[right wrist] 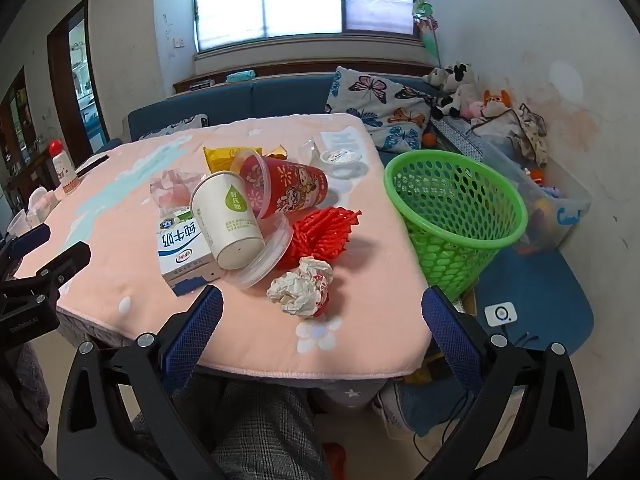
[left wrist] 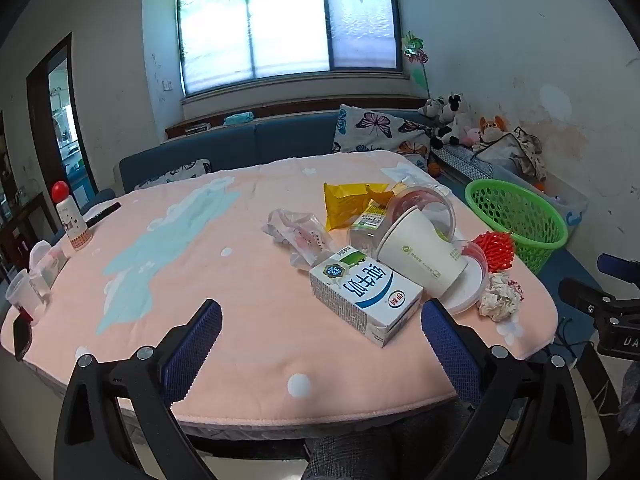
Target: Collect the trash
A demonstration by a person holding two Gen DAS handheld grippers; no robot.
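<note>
Trash lies heaped on the pink-clothed table: a milk carton, a tipped white paper cup, a red printed plastic cup, a red foam net, a crumpled paper ball, a yellow wrapper and a clear bag. A green mesh basket stands beside the table's right edge. My left gripper is open short of the carton. My right gripper is open, near the paper ball.
A red-capped bottle, small cups and a phone sit on the table's left side. A small lidded tub lies behind the heap. A blue sofa with butterfly cushions and plush toys lies behind. The person's legs are below.
</note>
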